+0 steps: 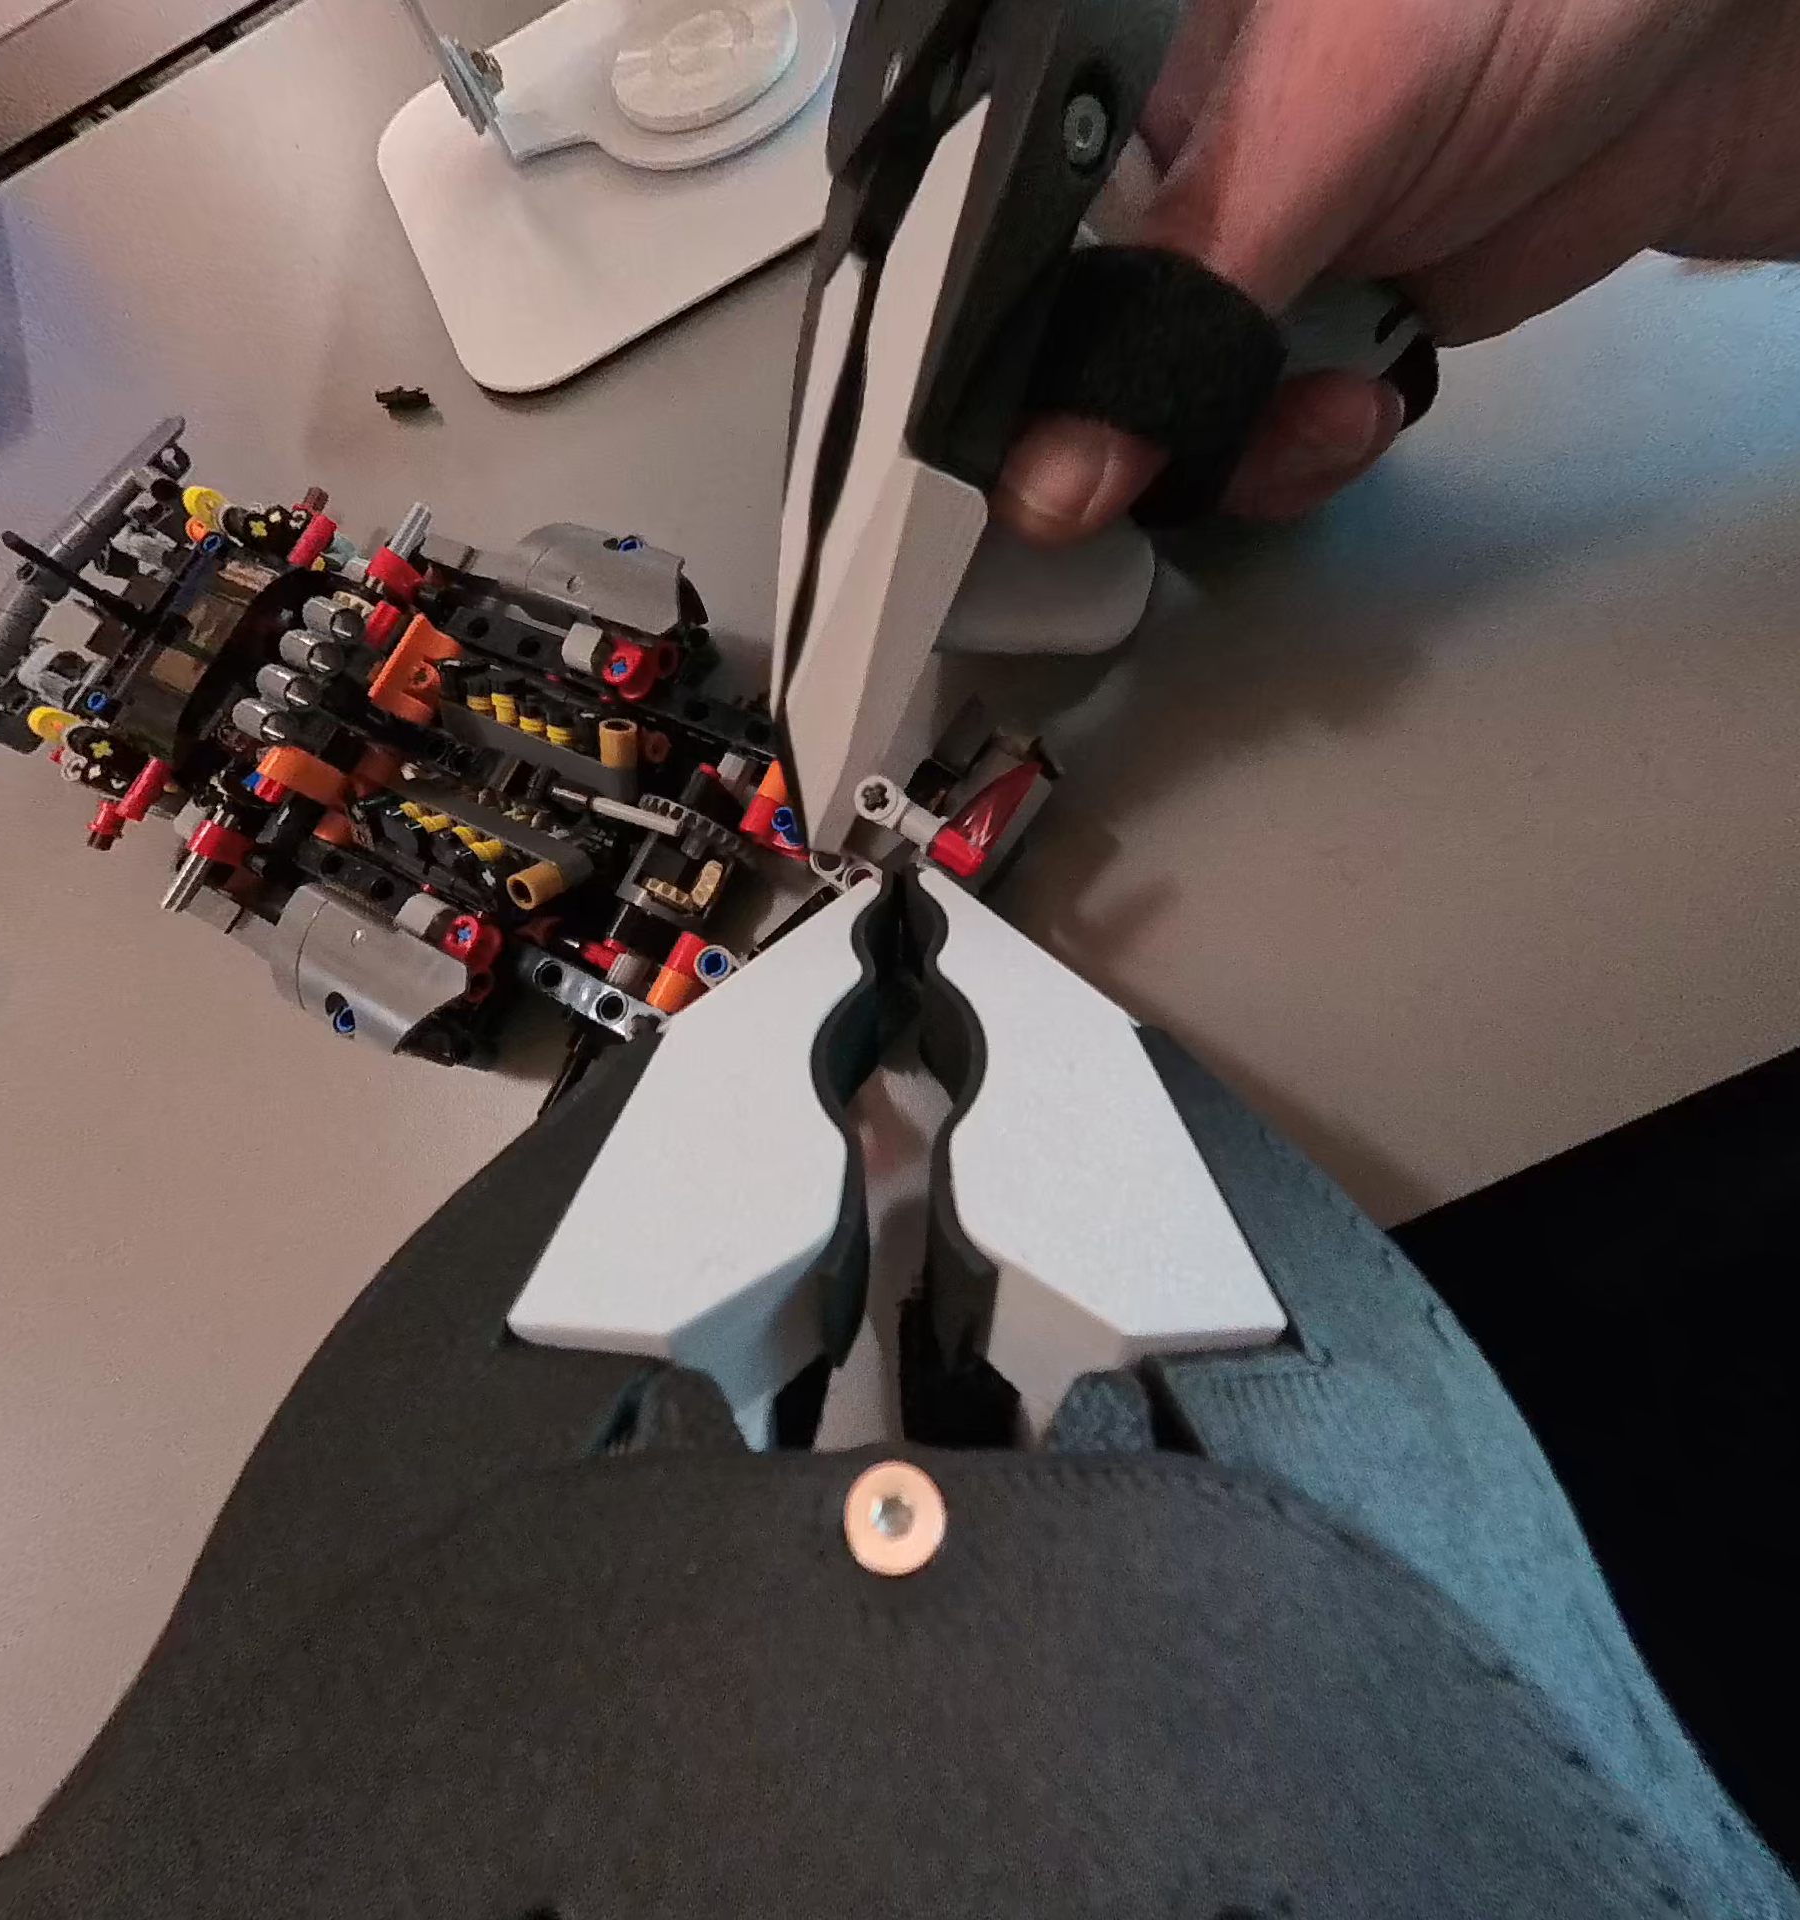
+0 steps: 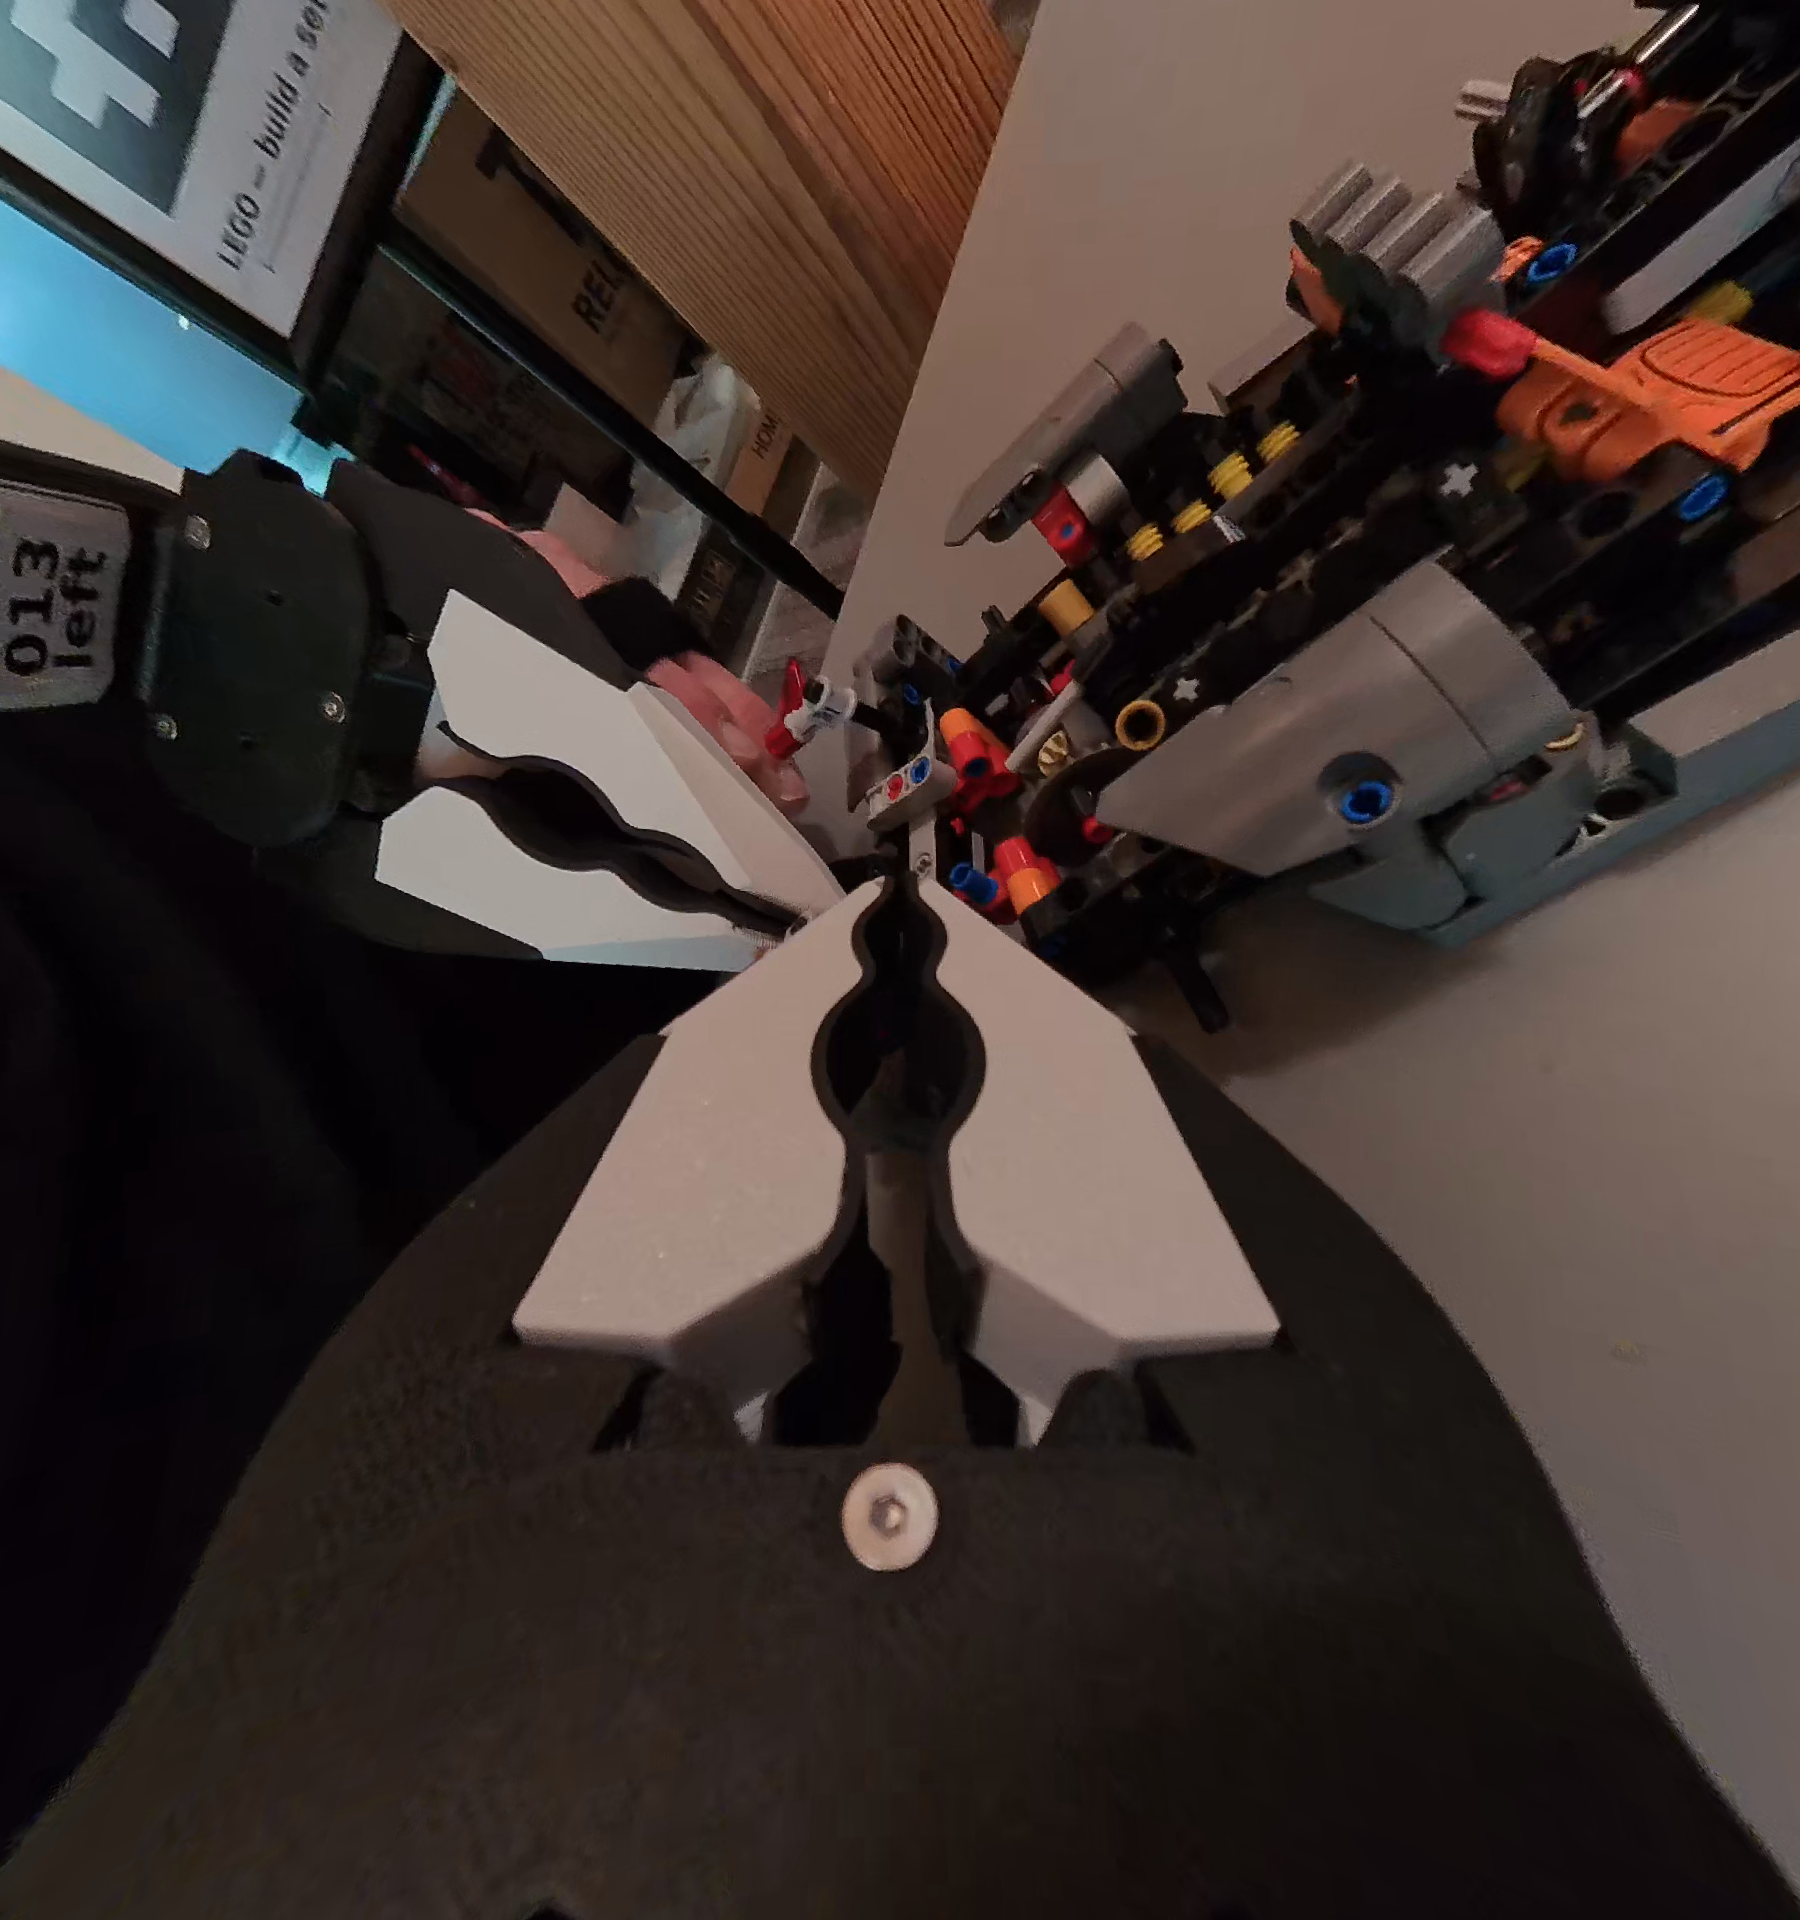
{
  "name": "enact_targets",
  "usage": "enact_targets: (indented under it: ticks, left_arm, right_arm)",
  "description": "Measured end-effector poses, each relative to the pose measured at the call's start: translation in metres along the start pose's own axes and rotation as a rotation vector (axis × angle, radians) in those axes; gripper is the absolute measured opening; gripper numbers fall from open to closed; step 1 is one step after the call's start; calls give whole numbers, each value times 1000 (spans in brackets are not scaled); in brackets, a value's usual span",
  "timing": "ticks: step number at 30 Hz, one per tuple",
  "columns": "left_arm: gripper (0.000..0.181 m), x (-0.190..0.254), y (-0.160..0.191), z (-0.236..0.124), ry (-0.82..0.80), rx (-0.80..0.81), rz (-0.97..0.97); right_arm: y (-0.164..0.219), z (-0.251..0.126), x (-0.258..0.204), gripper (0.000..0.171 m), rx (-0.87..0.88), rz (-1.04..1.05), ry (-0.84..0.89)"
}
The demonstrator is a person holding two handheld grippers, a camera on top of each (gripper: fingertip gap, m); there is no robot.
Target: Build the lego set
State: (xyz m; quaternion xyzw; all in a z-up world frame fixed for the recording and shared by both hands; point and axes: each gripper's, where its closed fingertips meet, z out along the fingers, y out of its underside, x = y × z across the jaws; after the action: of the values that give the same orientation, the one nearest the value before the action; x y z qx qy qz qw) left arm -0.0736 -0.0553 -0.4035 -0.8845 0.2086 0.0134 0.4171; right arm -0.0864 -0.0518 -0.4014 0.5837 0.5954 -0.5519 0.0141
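Two hand-held grippers are being brought together at the near end of a long, partly built brick model car chassis (image 1: pixel 387 769) in black, grey, orange and red, which is lying on a pale grey tabletop (image 1: pixel 1395 831). In the left wrist view the chassis is seen with its long axis running from the upper left, where a grey beam frame is set, down to the lower right, where the end nearest the fingertips is pointing. In the right wrist view the same model (image 2: pixel 1343 644) is stretching away to the upper right.

At that near end the left gripper (image 1: pixel 901 883) is being held low, its white fingers with black wavy pads drawn almost together; whether a piece is being pinched at the tips cannot be told. From above, the right gripper (image 1: pixel 808 821) is being angled steeply down by a hand (image 1: pixel 1498 156) with black finger loops, its tips pressed nearly closed against the model, just beside a small white axle connector with a red tip (image 1: pixel 917 826). What is being gripped there, if anything, cannot be made out.

Behind the chassis, a white monitor stand base (image 1: pixel 584 260) is being shown, with a tiny dark loose piece (image 1: pixel 404 398) near it.
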Motion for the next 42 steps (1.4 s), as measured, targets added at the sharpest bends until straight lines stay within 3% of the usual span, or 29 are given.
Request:
enact_targets:
  ticks: [37,42]
  left_arm:
    - [0,2,1,1,52,-65,59]
    - [0,5,0,-4,57,-22,54]
  right_arm:
    - [2,1,0,0,-37,-53,16]
    - [-5,-19,0,7,36,-73,67]
